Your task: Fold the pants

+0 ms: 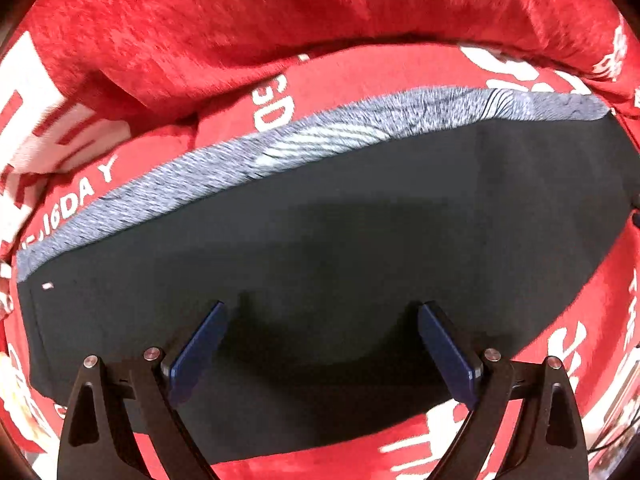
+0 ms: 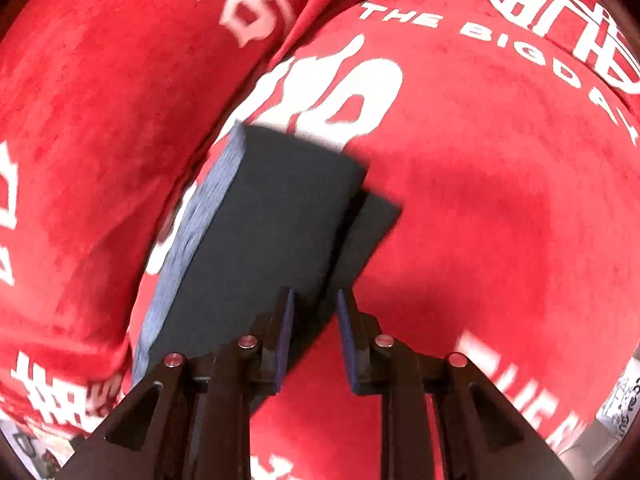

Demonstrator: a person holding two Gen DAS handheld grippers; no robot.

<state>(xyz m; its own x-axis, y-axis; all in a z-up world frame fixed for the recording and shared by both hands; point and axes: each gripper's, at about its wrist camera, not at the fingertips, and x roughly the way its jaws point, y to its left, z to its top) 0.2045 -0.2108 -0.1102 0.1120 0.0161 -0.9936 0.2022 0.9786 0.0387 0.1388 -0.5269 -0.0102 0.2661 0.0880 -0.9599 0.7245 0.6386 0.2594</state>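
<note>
On the red blanket (image 1: 400, 76), folded pants (image 1: 320, 240) lie; both grippers' jaws spread, empty.

The setting appeared to be a home interior, most likely a bed or sofa. The whole work surface was covered by a soft, plush red blanket (image 1: 200, 20) printed with large white characters and the words "THE BIG DAY" (image 2: 472, 36). The blanket lay in loose folds and bulged up at the far side, as over a cushion or bedding. At the lower right edge of the right wrist view, a small patch of printed paper or packaging (image 2: 624, 396) showed, too blurred to identify.
</note>
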